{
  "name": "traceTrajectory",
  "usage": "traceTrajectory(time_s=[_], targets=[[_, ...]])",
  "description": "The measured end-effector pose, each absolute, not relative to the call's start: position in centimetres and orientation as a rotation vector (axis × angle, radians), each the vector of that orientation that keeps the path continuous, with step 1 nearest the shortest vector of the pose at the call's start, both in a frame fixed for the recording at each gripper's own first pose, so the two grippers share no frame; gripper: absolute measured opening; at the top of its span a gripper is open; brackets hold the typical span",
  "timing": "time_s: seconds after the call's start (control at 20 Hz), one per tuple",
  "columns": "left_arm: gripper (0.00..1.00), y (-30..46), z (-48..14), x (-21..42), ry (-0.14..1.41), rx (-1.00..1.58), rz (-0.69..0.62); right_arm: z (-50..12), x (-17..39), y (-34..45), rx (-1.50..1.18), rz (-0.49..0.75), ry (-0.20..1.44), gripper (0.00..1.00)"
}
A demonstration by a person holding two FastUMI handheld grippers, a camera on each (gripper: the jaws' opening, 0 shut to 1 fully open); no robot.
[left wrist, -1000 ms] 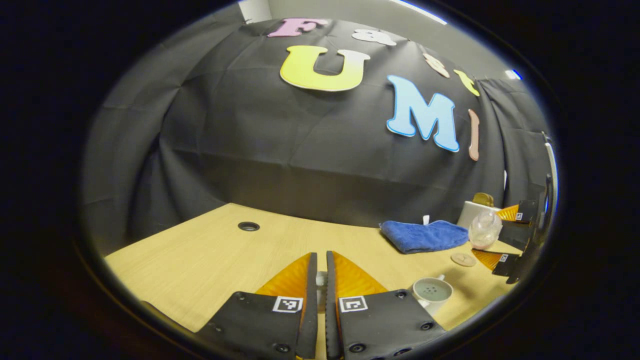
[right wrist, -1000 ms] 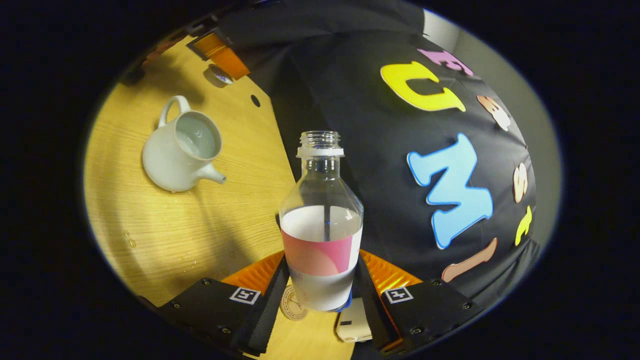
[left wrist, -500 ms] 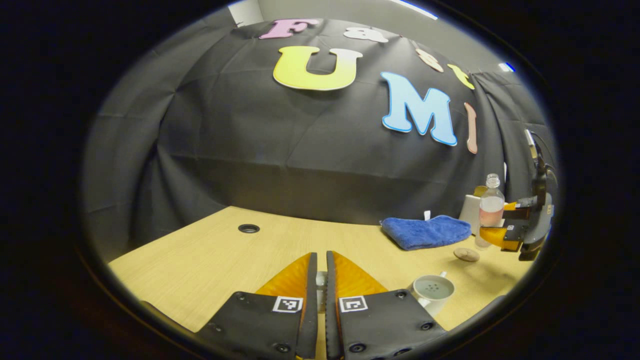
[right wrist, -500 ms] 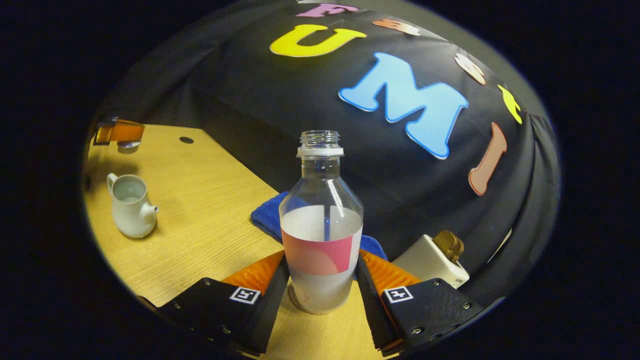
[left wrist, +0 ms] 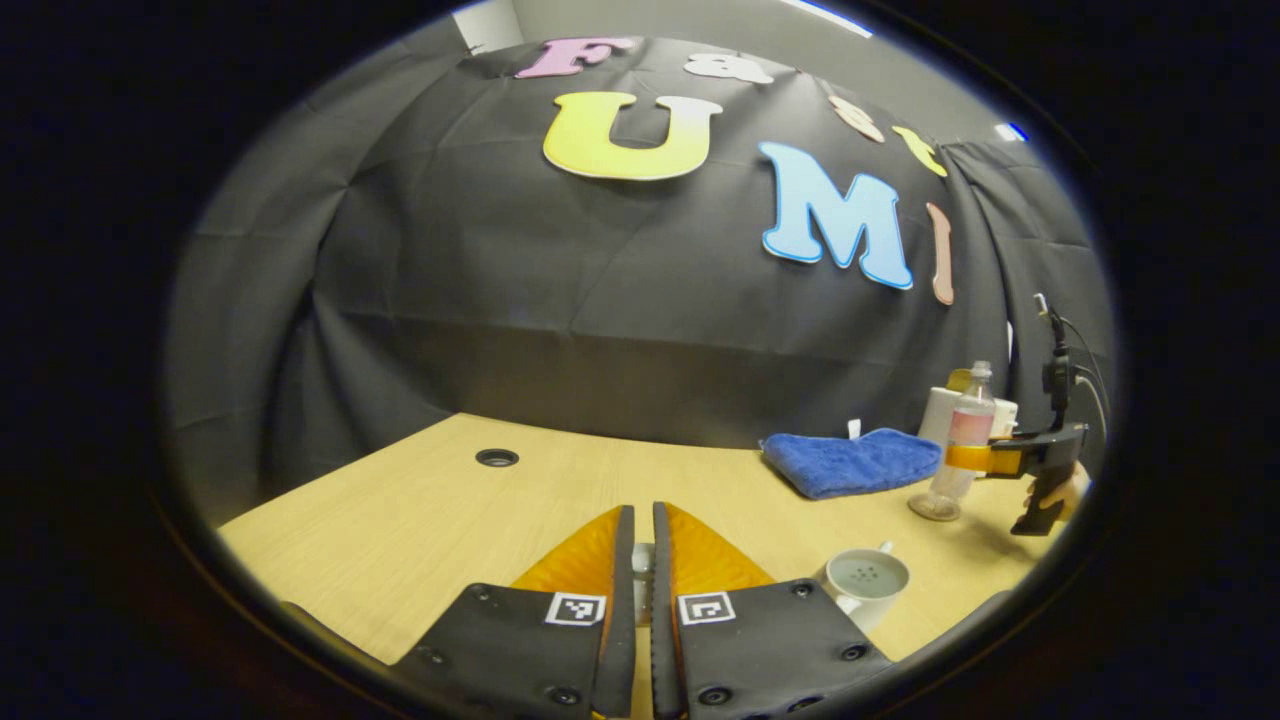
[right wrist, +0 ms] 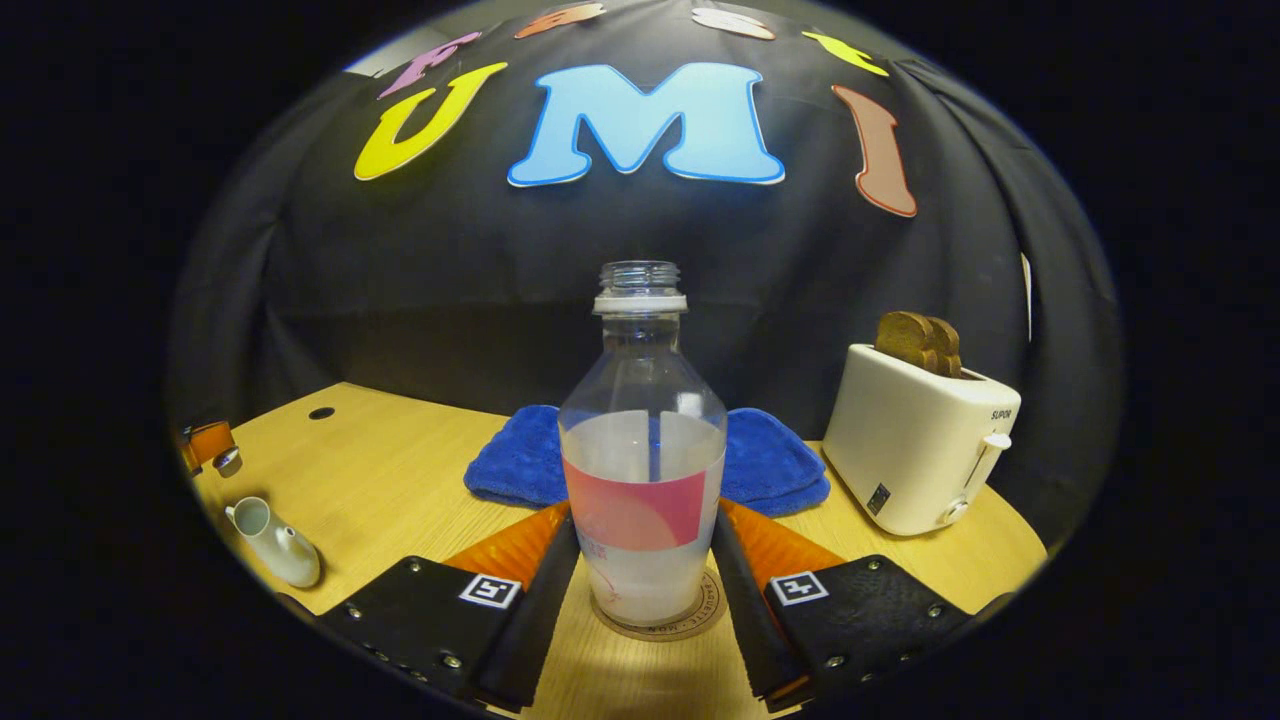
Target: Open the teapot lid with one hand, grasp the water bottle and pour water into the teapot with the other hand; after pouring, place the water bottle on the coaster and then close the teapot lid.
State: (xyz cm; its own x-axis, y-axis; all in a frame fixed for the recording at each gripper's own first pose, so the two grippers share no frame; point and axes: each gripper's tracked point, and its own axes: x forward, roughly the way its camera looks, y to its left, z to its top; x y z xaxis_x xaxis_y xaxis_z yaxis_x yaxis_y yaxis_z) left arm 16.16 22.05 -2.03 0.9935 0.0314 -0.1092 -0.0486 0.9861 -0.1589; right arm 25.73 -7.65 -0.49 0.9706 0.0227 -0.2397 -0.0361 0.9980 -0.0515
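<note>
The clear water bottle (right wrist: 642,400), uncapped, part full, with a pink and white label, stands upright on the round coaster (right wrist: 703,612). My right gripper (right wrist: 643,512) is shut on its lower body, one finger pressing each side. In the left gripper view the bottle (left wrist: 960,435) and coaster (left wrist: 934,509) sit far right, beside the cloth. The white teapot (right wrist: 275,545) stands open to the left; its strainer holes show from above (left wrist: 866,578). My left gripper (left wrist: 642,512) is shut on the small white teapot lid (left wrist: 641,562), held above the table.
A folded blue cloth (right wrist: 770,462) lies just behind the bottle. A white toaster (right wrist: 915,445) with toast in it stands at the right. A cable hole (left wrist: 497,456) marks the wooden table (left wrist: 420,520) near the back wall.
The right gripper carried the bottle away from above the teapot, turned it upright and lowered it onto the coaster by the cloth. The left gripper stayed still with the lid.
</note>
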Motion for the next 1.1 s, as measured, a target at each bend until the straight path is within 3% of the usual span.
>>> traceTrajectory(time_s=[0.6,0.75,1.1], targets=[[0.13,21.9,-1.9,16.2,0.105,-0.139,0.042,-1.5,26.3,-8.6,0.009,0.018,0.256,0.77],[0.14,21.5,-1.7,16.3,0.094,-0.119,0.039,-1.0,26.0,-8.8,0.014,0.017,0.231,0.84],[0.13,19.7,-0.9,16.2,0.044,-0.125,0.003,0.3,20.6,-9.2,0.030,-0.035,0.185,0.84]])
